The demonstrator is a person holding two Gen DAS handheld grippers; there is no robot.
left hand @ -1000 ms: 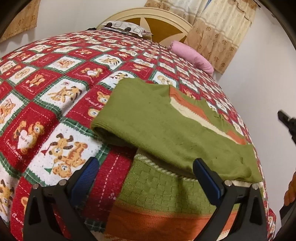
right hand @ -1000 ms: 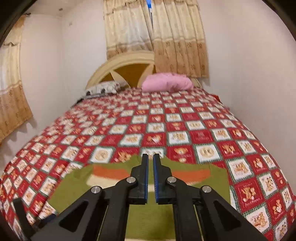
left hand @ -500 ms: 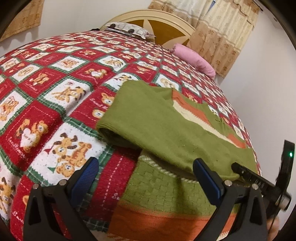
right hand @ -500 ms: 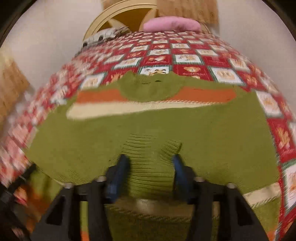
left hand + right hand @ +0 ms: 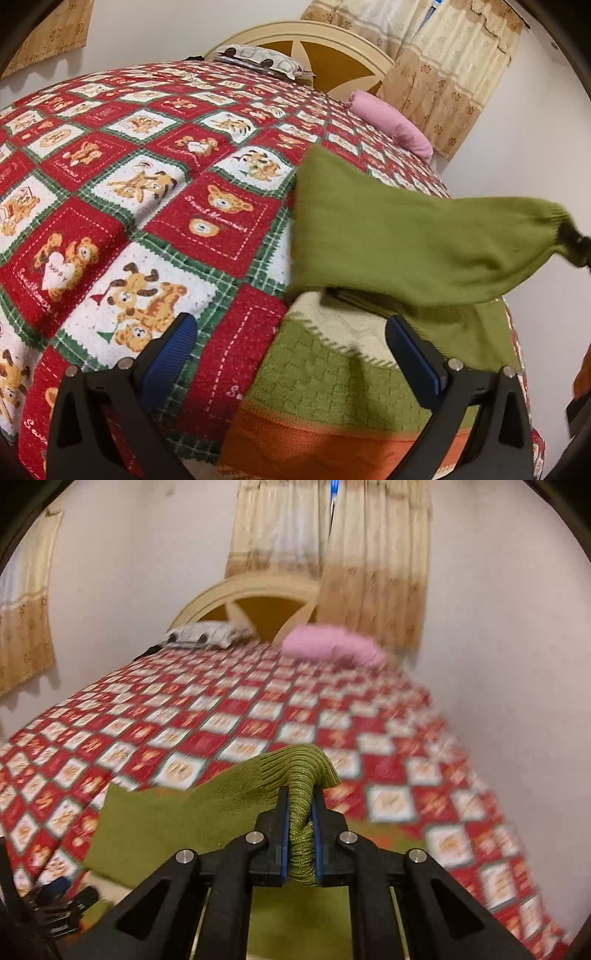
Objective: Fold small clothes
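A small green knitted sweater (image 5: 332, 373) with orange and cream bands lies near the foot of the bed. Its green sleeve (image 5: 399, 236) is lifted off the body and stretched to the right. My right gripper (image 5: 300, 834) is shut on the sleeve's ribbed cuff (image 5: 301, 775) and holds it in the air; it shows at the far right of the left wrist view (image 5: 574, 245). My left gripper (image 5: 295, 350) is open and empty, low over the sweater's hem, with one finger each side of its left edge.
The bed has a red, white and green teddy-bear quilt (image 5: 147, 184). A pink pillow (image 5: 391, 125) and a patterned pillow (image 5: 258, 64) lie by the cream headboard (image 5: 314, 40). Curtains (image 5: 332, 554) hang behind. A white wall runs along the bed's right side.
My right gripper opened, came down on the sweater, shut on the sleeve cuff and lifted it up to the right. The left gripper stayed open and moved a little forward.
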